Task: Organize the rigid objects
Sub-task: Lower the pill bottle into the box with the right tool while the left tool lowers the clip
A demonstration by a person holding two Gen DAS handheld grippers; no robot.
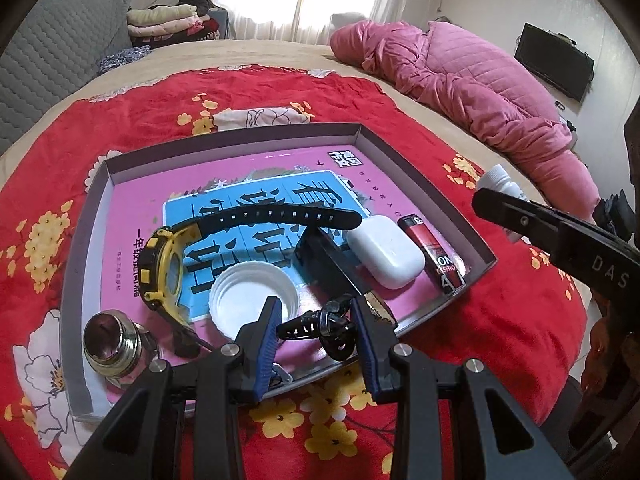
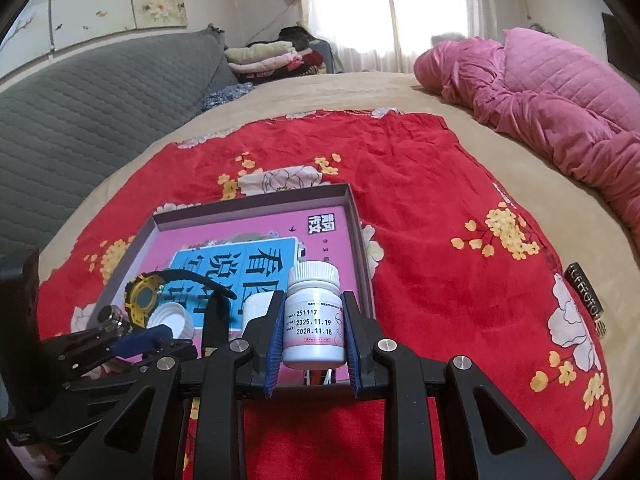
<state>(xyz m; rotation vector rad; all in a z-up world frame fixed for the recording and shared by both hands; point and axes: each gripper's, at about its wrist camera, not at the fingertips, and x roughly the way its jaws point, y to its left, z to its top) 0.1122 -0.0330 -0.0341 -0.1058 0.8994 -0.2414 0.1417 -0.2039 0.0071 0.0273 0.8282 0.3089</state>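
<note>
A shallow box (image 1: 420, 176) with a pink book cover inside lies on the red flowered cloth. It holds a yellow watch (image 1: 166, 268), a white cap (image 1: 254, 300), a metal lid (image 1: 110, 338), a white earbud case (image 1: 386, 256), a red lighter (image 1: 434, 254), a dark block (image 1: 328, 264) and a black hair clip (image 1: 320, 330). My left gripper (image 1: 316, 320) is open around the hair clip at the box's near edge. My right gripper (image 2: 314, 330) is shut on a white pill bottle (image 2: 314, 316), held upright over the box's near right corner (image 2: 362, 264).
The red cloth (image 2: 440, 220) covers a beige bed. A pink quilt (image 1: 480, 88) lies at the far right. A grey padded headboard (image 2: 100, 92) and folded clothes (image 2: 276, 58) are at the back left. A small dark labelled object (image 2: 586, 300) lies on the cloth's right edge.
</note>
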